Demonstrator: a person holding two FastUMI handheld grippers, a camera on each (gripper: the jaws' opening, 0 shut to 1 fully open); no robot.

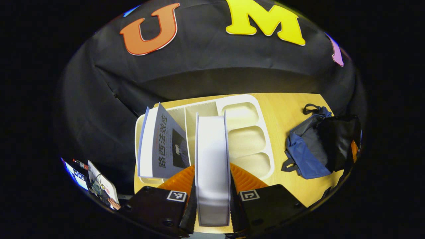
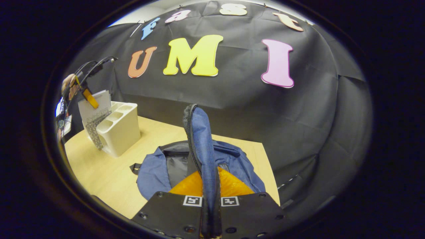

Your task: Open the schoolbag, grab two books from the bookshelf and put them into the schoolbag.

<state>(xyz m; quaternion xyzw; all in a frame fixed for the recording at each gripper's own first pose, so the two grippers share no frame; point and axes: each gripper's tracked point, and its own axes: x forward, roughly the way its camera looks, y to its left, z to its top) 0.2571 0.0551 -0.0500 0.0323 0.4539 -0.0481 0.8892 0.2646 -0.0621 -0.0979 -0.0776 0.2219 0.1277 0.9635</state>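
Observation:
My left gripper (image 1: 212, 172) is shut on a white book (image 1: 212, 156), held by its page edge, upright, over the white bookshelf (image 1: 262, 132). A second book with a grey-blue cover (image 1: 166, 146) leans in the shelf's left slot. The blue and black schoolbag (image 1: 315, 146) lies to the right on the table. My right gripper (image 2: 209, 181) is shut on the schoolbag's blue zipped flap (image 2: 202, 139) and holds it up, so the bag (image 2: 156, 169) gapes open below. Far left in the right gripper view, the left gripper (image 2: 87, 94) holds the white book (image 2: 98, 101) above the bookshelf (image 2: 121, 131).
The light wooden table (image 2: 99, 172) carries the shelf at its left end and the bag at its right. The shelf has three small round-cornered compartments (image 1: 245, 139) on its right side. A person's hand (image 2: 68, 86) holds the left gripper. Black cloth closes the back.

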